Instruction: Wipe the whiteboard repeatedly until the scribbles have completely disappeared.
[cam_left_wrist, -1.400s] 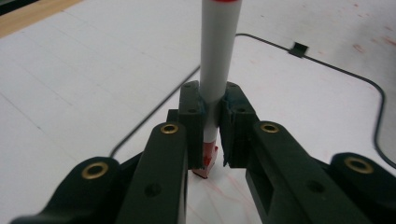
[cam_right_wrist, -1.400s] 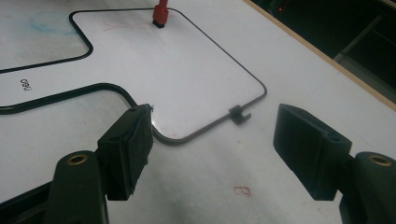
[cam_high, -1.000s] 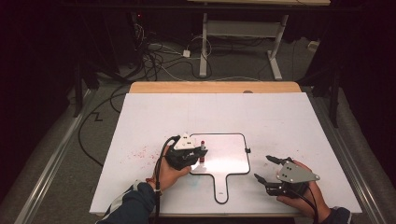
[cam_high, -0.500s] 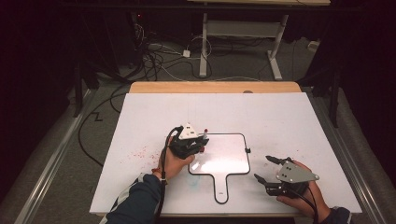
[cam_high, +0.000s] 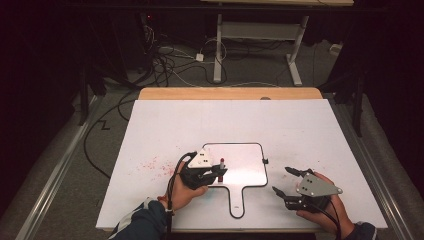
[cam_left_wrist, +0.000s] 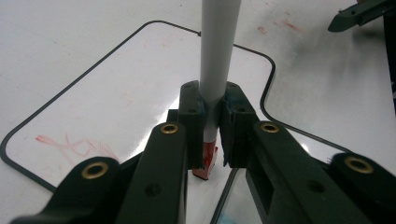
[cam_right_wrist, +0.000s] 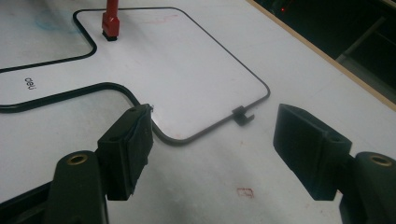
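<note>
Item: red marker (cam_high: 221, 166) — clenched upright in your left gripper (cam_high: 214, 175), tip down on the small whiteboard (cam_high: 245, 165), at its 9 o'clock edge. Your right gripper (cam_high: 287, 181) — jaws spread, holding nothing — lay well apart at 3 o'clock.

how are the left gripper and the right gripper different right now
The left gripper is shut on a marker, while the right gripper is open and holds nothing. The left gripper sits over the small whiteboard, with the marker's red tip at its surface; the right gripper sits beside the whiteboard, over the white table. Both have black jaws and a grey plate on top.
</note>
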